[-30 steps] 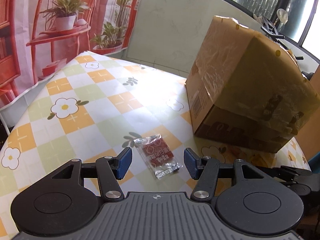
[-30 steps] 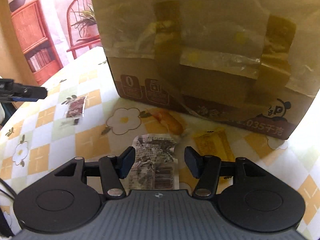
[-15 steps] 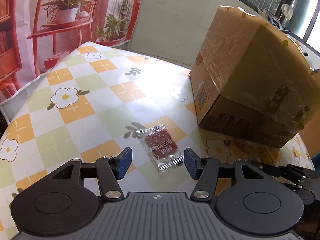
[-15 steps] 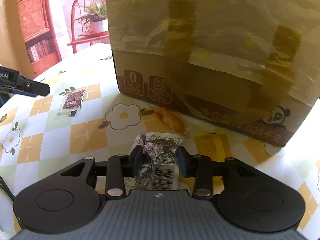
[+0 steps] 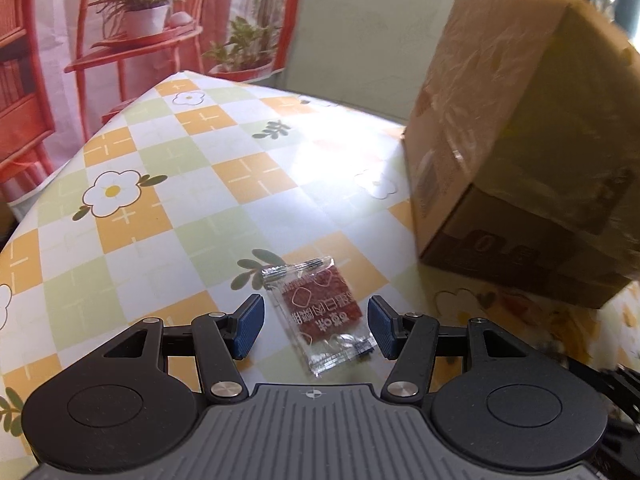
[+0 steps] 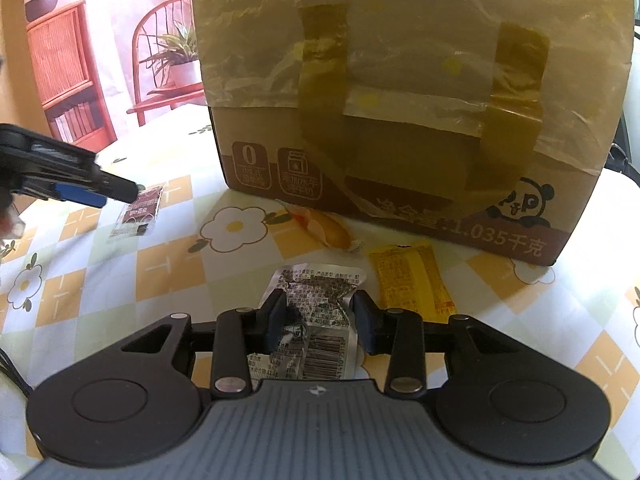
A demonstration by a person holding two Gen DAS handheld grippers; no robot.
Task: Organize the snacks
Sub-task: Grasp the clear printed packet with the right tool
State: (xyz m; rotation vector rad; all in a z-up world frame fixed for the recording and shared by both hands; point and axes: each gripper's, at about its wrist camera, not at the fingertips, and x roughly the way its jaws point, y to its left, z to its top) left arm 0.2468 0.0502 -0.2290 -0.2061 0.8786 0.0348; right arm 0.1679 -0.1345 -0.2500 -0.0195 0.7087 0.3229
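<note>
Since a second ago, the right gripper (image 6: 320, 316) has closed its fingers onto the silver packet (image 6: 316, 320). Left gripper (image 5: 316, 328) stays spread around the red packet (image 5: 320, 316), ungrasped. Both lie mid-table near the cardboard box (image 6: 400, 100); yellow packet (image 6: 412, 280) and orange snack (image 6: 328, 228) remain unsorted.

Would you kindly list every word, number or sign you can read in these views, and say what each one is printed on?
"0": brown icon panel on the taped brown cardboard box, right wrist view.
"1.035千克": lower front band of the box, beside a panda drawing.
"401420": silver foil snack packet gripped by the right tool; its barcode and small print are unreadable.
Red clear-wrapped snack packet between the open left tool: white characters, blurred.
Yellow sachet: print too small.
</note>
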